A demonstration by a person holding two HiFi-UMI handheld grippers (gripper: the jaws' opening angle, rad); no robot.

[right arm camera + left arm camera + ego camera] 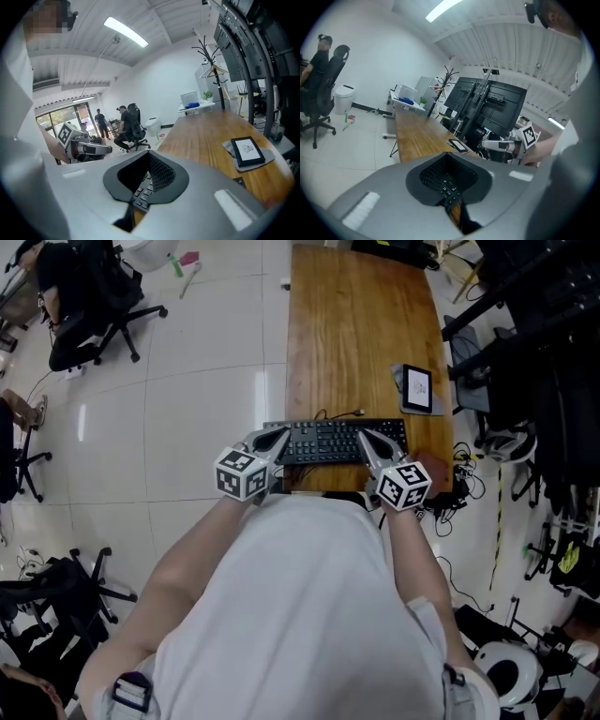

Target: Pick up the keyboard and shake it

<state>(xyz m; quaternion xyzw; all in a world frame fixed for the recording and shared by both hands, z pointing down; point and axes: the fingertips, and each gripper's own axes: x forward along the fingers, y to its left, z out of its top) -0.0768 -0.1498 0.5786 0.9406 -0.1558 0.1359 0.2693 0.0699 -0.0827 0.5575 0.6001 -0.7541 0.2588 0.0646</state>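
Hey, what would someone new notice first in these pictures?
A black keyboard lies at the near end of a long wooden table, with the left claw and right claw, both shut, over its left end and right half. Farther along the table's right edge, a tablet rests on a grey cloth.

Left gripper (279,435), right gripper (365,435), jaws closed, forearms extended forward
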